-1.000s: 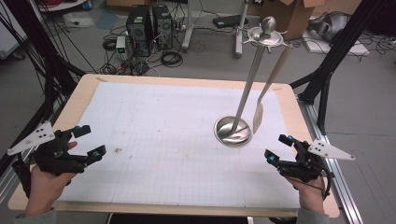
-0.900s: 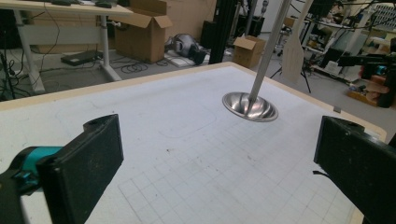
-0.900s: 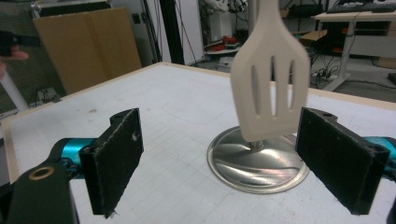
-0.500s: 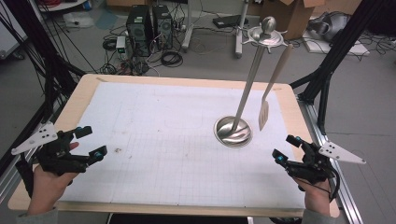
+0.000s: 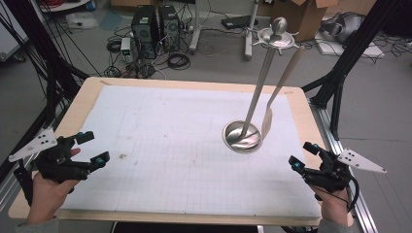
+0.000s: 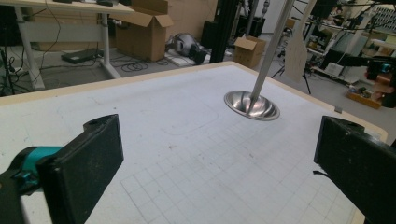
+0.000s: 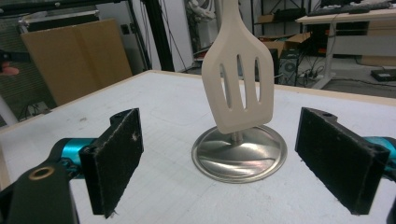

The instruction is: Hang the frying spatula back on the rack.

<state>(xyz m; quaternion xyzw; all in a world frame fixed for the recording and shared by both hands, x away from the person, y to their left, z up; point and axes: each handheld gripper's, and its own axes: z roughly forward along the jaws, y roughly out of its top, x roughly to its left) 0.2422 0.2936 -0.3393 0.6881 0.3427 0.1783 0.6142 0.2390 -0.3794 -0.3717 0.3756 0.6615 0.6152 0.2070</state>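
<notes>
A steel utensil stand [image 5: 243,136] with a round base and a tall pole stands right of the table's middle. A cream slotted spatula [image 5: 267,121] hangs from its top hooks, blade just above the base. In the right gripper view the spatula [image 7: 238,81] hangs straight ahead over the stand's base [image 7: 239,151]. My right gripper [image 5: 303,155] rests open near the table's front right, a short way from the stand. My left gripper [image 5: 92,147] is open at the front left, far from the stand [image 6: 252,103]. Nothing lies between either pair of jaws.
A white gridded mat [image 5: 194,145] covers the wooden table [image 5: 87,87]. Black frame posts [image 5: 340,73] rise at both sides. Computer towers [image 5: 153,24], cables and cardboard boxes [image 5: 296,14] lie on the floor beyond the far edge.
My right gripper has drifted slightly right and toward the front edge. The left gripper, stand and spatula have stayed where they were.
</notes>
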